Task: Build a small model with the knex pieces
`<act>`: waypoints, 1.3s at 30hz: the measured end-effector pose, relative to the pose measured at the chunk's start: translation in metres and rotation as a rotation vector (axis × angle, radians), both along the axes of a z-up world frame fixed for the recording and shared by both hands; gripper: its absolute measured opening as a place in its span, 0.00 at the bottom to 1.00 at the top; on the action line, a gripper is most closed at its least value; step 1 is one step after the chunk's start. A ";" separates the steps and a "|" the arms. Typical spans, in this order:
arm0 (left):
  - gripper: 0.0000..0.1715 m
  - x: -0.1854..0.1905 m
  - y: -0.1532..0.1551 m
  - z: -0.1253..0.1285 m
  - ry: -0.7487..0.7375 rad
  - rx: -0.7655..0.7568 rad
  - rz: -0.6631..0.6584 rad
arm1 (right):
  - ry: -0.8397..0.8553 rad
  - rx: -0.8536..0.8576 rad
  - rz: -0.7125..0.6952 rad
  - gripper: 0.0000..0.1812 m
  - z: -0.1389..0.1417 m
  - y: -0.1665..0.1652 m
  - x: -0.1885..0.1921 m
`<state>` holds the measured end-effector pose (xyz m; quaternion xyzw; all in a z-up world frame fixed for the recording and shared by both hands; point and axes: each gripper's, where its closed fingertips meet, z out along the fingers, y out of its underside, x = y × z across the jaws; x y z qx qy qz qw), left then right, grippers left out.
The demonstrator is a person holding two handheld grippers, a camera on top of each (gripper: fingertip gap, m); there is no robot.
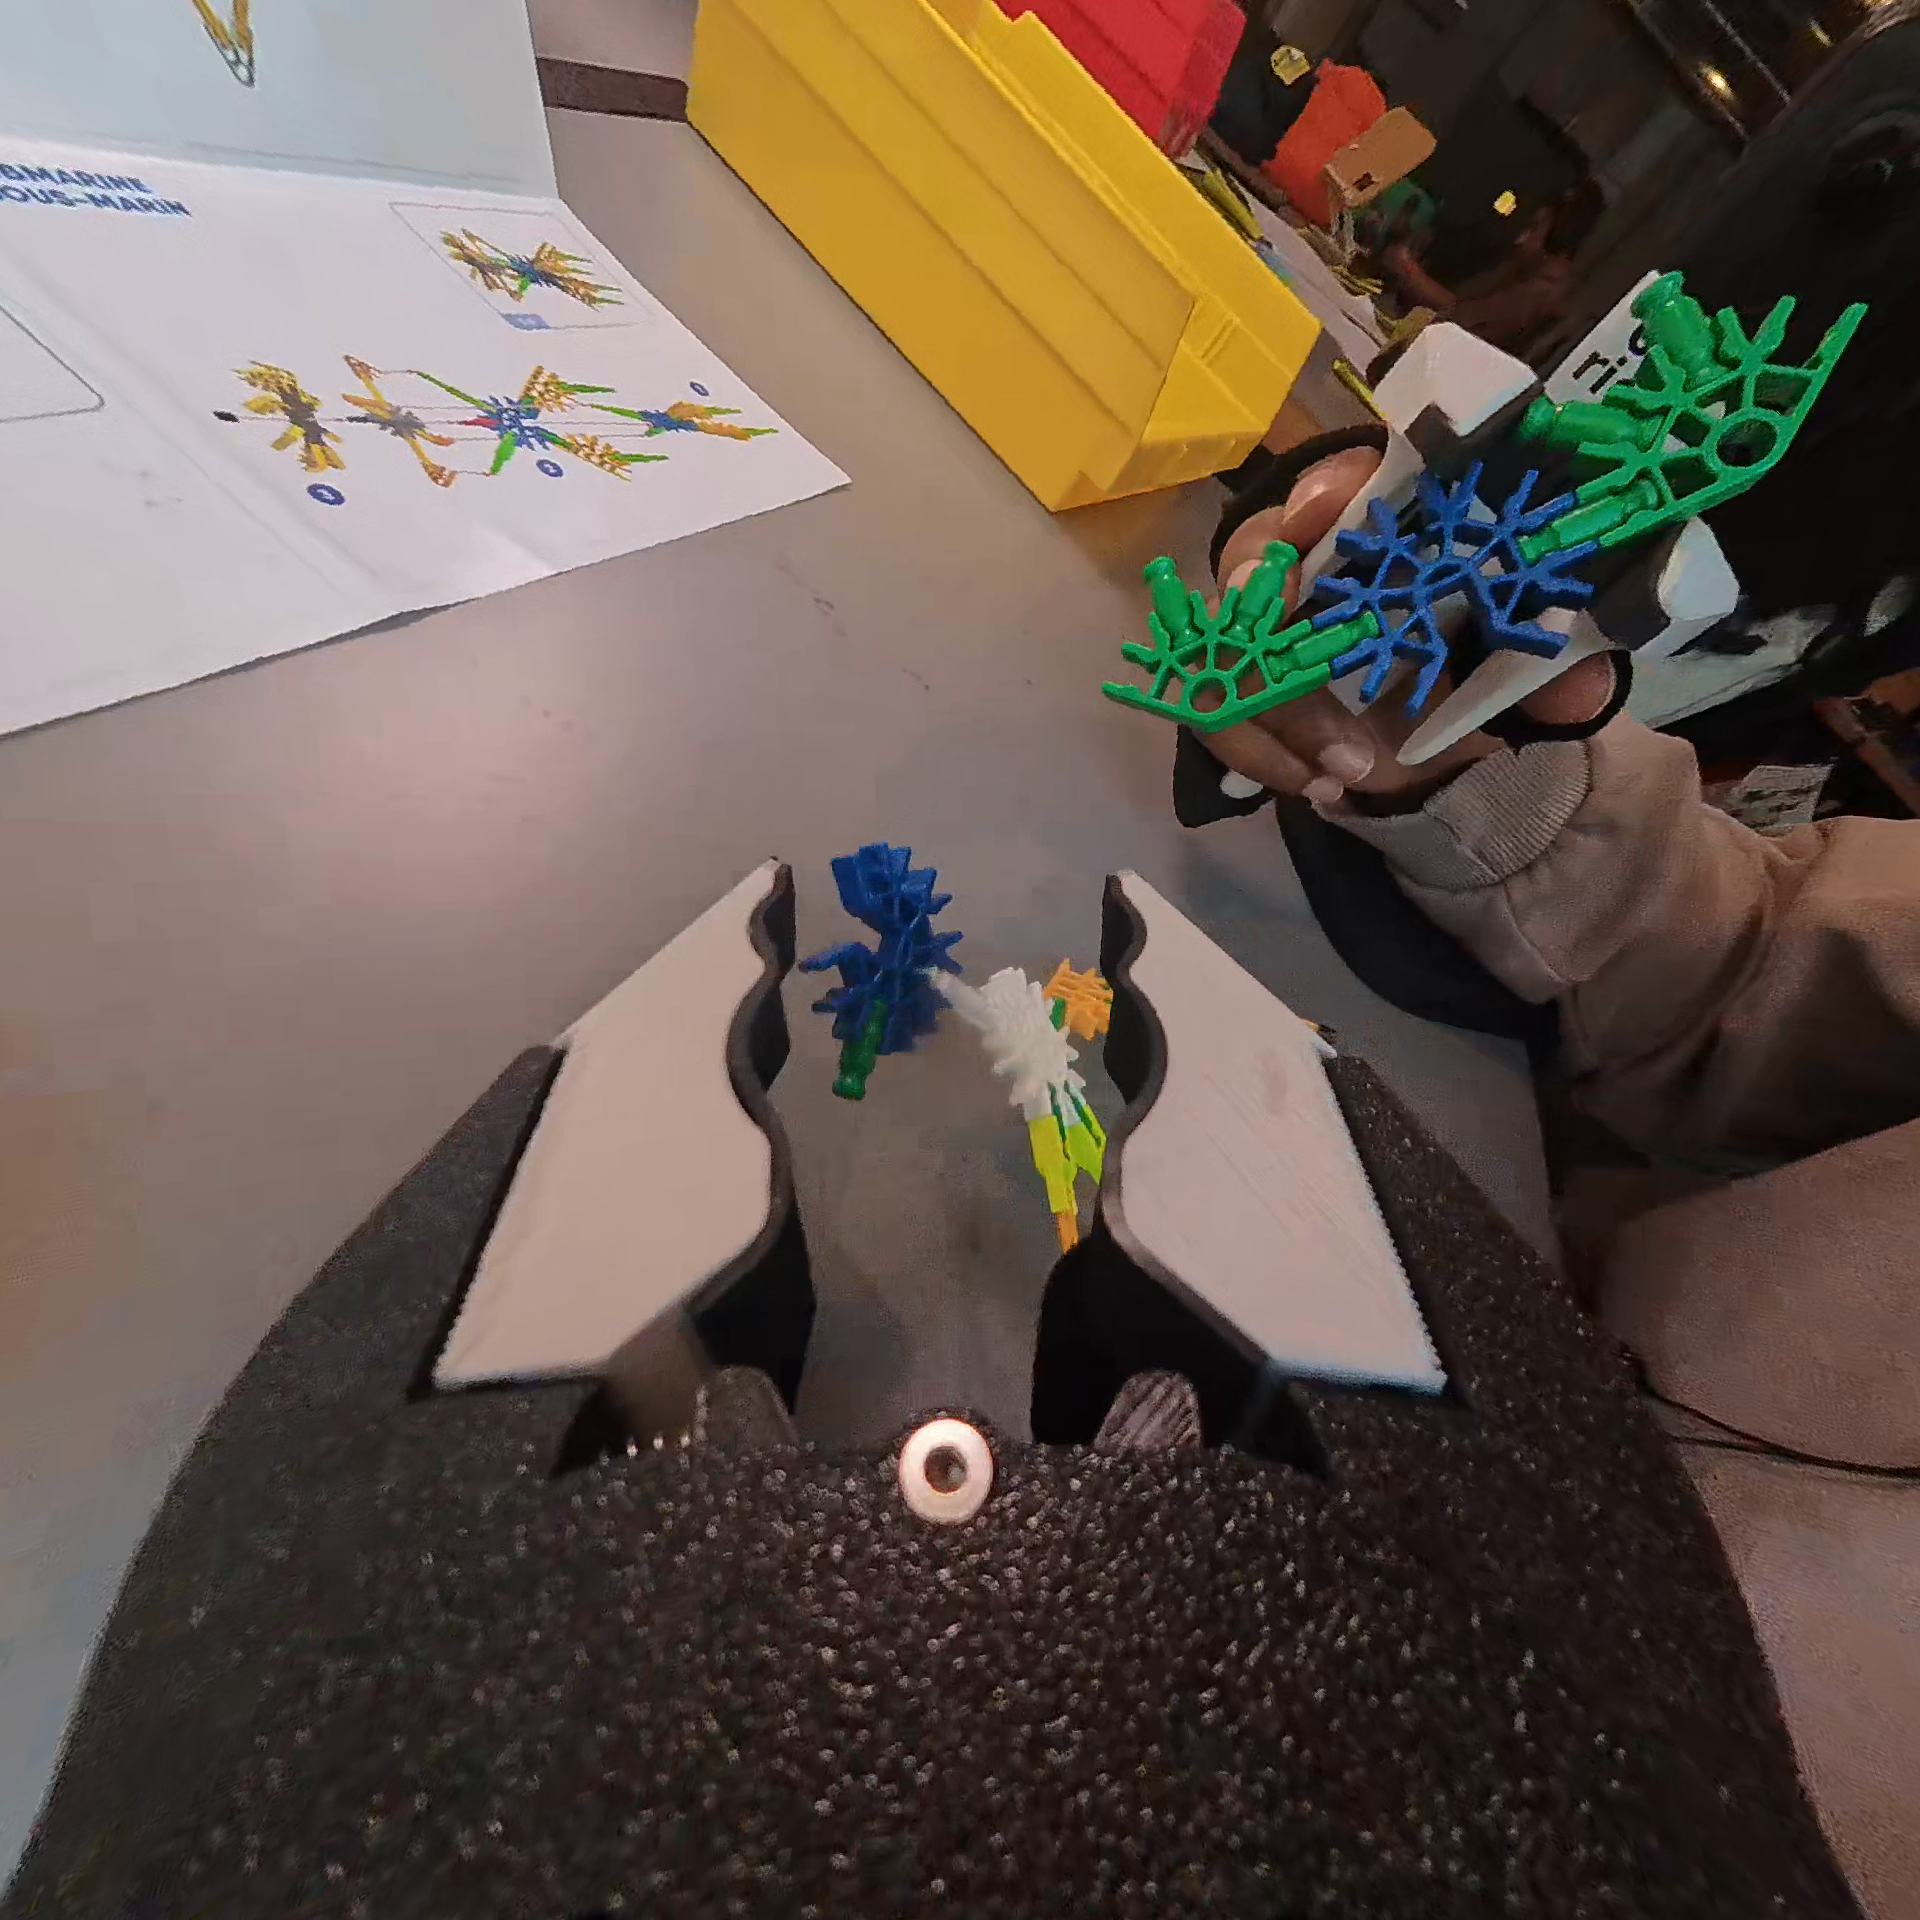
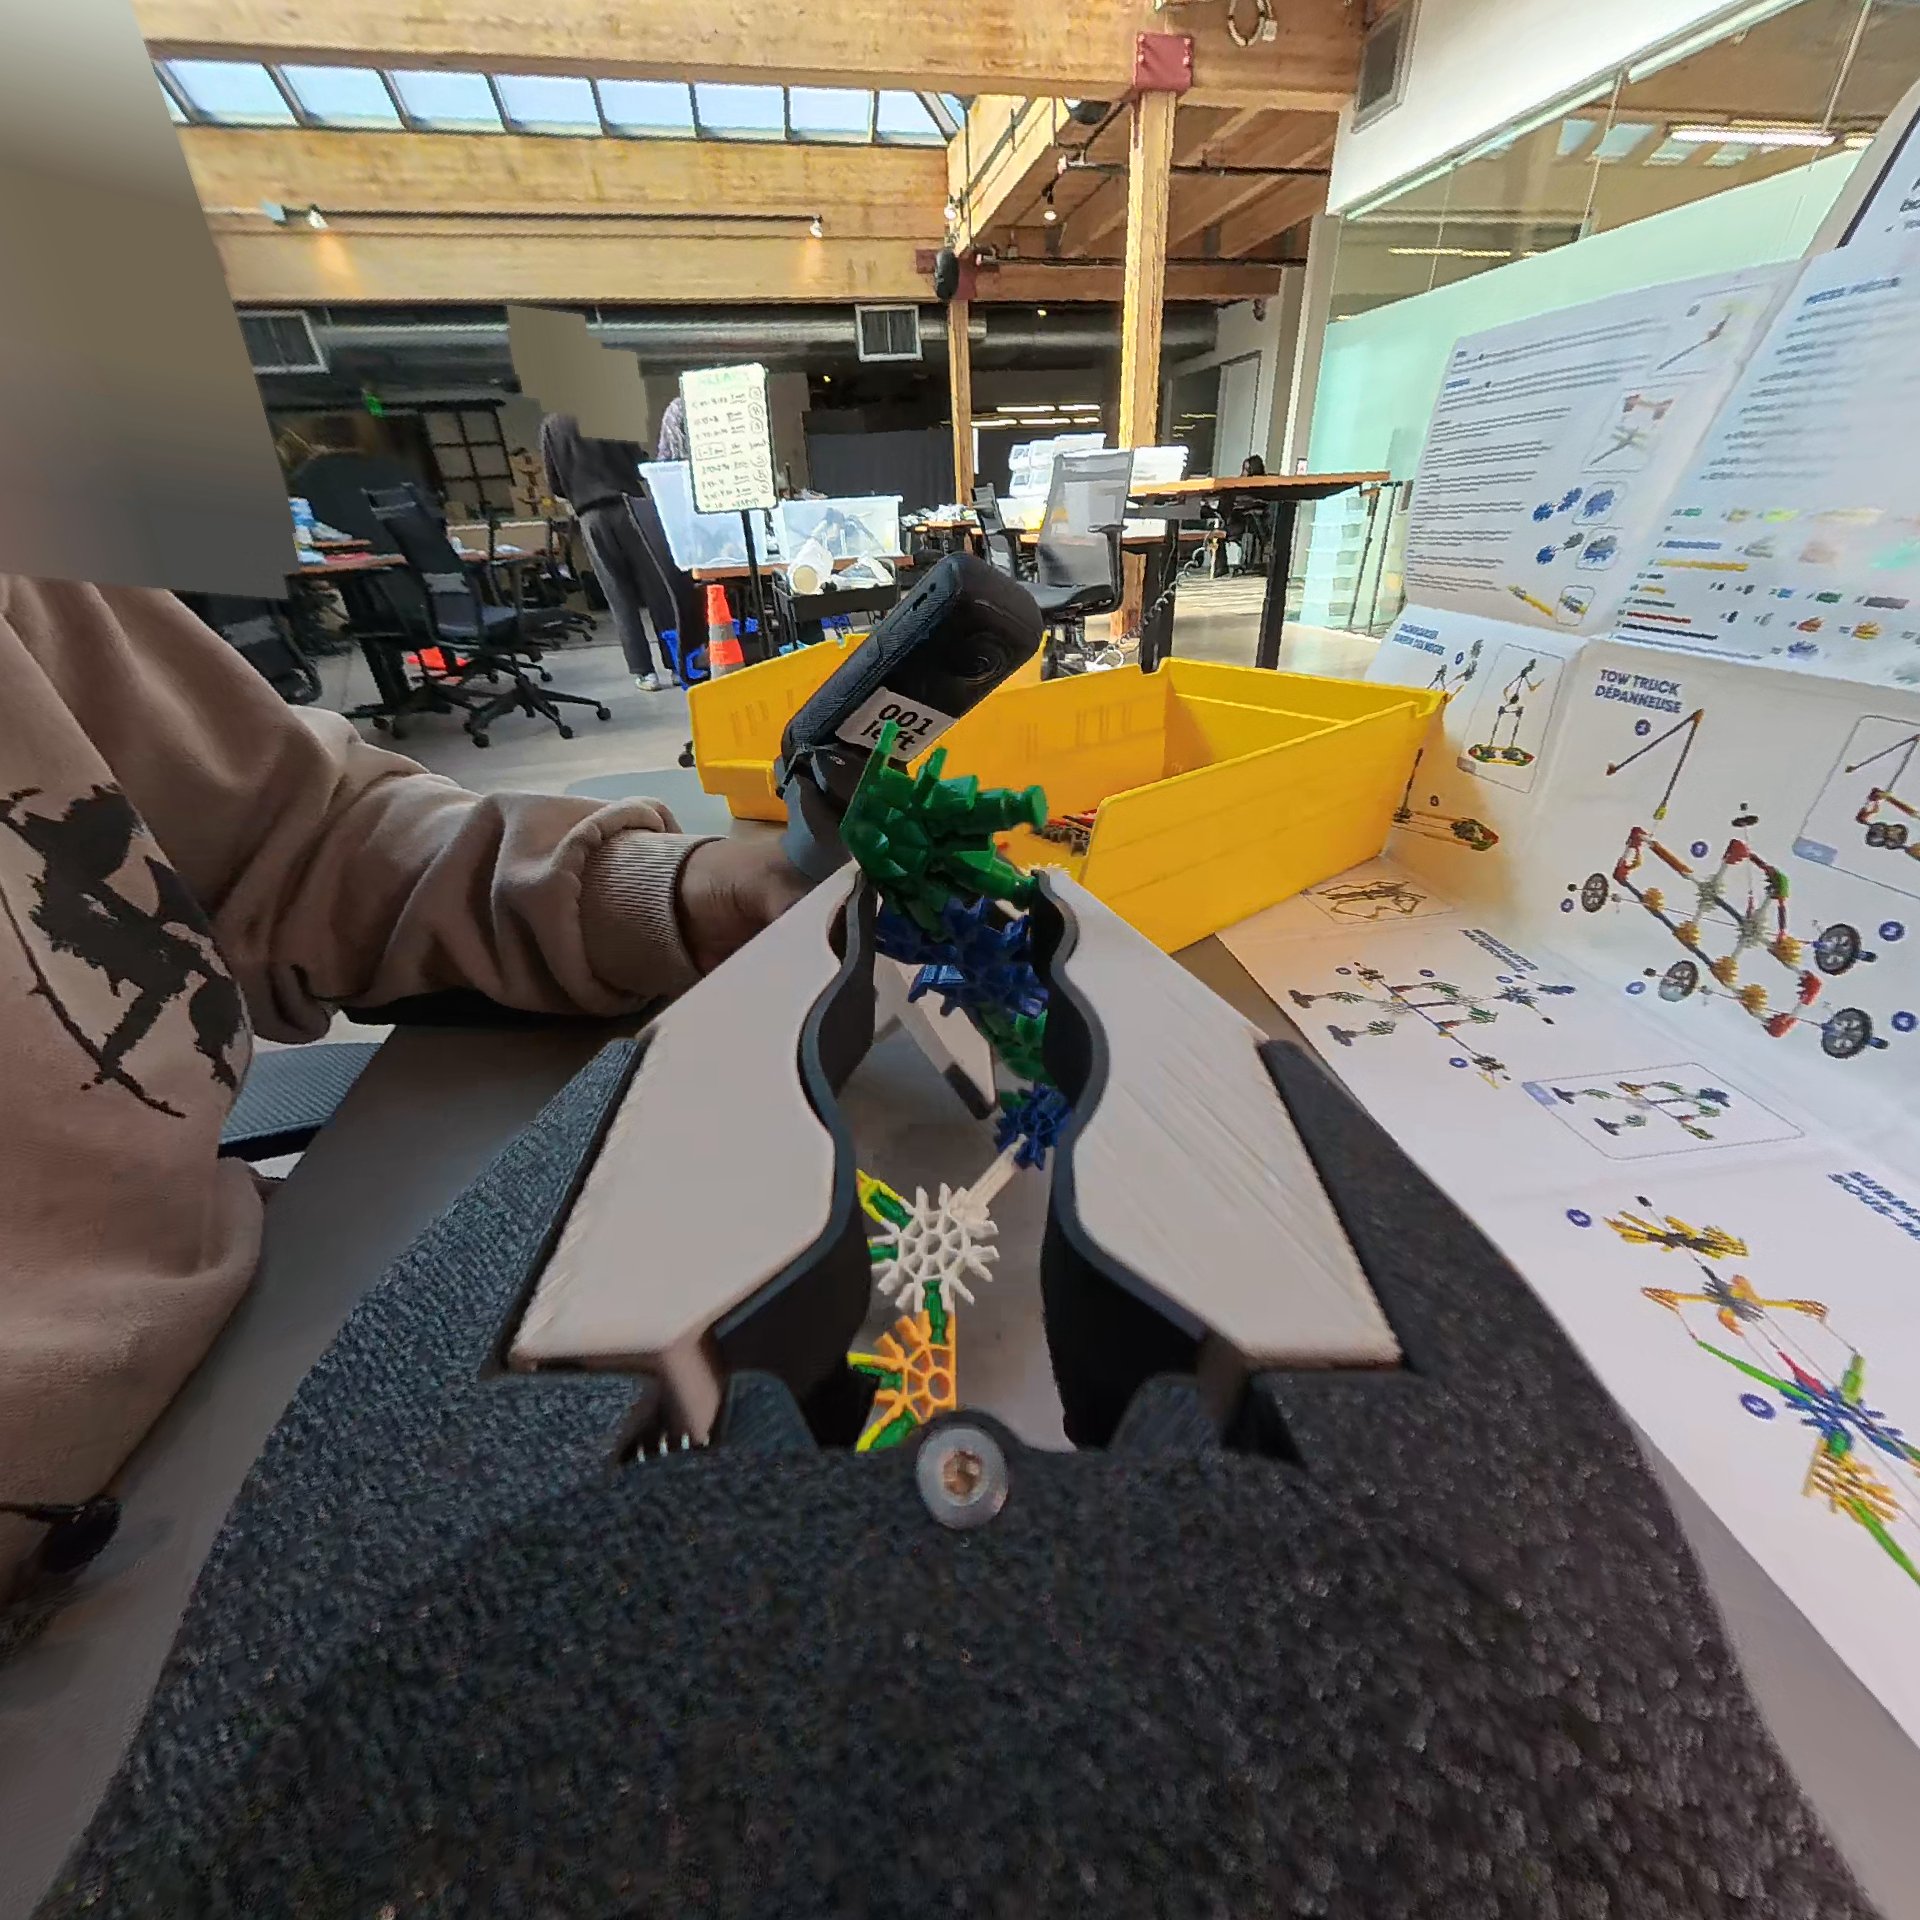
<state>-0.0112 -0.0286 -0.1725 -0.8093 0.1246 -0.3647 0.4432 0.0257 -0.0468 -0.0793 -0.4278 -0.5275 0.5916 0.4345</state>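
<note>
- The left gripper is seen low in the left wrist view, its claw spread wide and nothing gripped.
- A small blue, white and yellow toy piece lies on the table between the spread fingers. Its yellow end is just beside the right-hand finger; contact cannot be confirmed.
- The right gripper is pinched on a green and blue toy piece, which is held clear of the table at the right of the left wrist view.
- The grip is on the blue middle, and a green fan sticks out at each end.
- A beige sleeve is seen behind that gripper.
- Surface: a plain grey tabletop. A folded instruction sheet is spread at upper left and a yellow bin stands at top centre.
- Room, from the right wrist view: an open workshop with wooden beams, skylights, desks and office chairs. A whiteboard, an orange cone and a standing person are noted far back.
</note>
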 end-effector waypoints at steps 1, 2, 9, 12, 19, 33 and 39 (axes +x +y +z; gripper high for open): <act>0.36 -0.008 0.002 0.002 0.055 0.041 0.028 | 0.009 -0.022 0.018 0.15 0.002 -0.002 0.001; 0.38 -0.016 0.003 0.005 0.108 0.084 0.050 | 0.017 -0.045 0.035 0.15 0.003 -0.004 0.001; 0.37 0.025 -0.032 0.048 0.003 0.283 -0.190 | 0.095 -0.178 0.226 0.15 0.017 -0.030 0.009; 0.38 0.047 -0.056 0.076 -0.466 0.085 -0.379 | 0.147 -0.195 0.303 0.15 0.026 -0.044 0.014; 0.19 0.054 -0.060 0.087 -0.736 -0.045 -0.449 | 0.152 -0.153 0.325 0.15 0.030 -0.057 0.014; 0.02 -0.008 -0.035 0.090 -0.529 0.174 -0.226 | -0.315 0.024 0.143 0.30 -0.043 -0.022 0.003; 0.02 -0.041 -0.020 0.079 -0.431 0.187 -0.089 | -0.784 0.388 0.154 0.37 -0.138 -0.033 0.018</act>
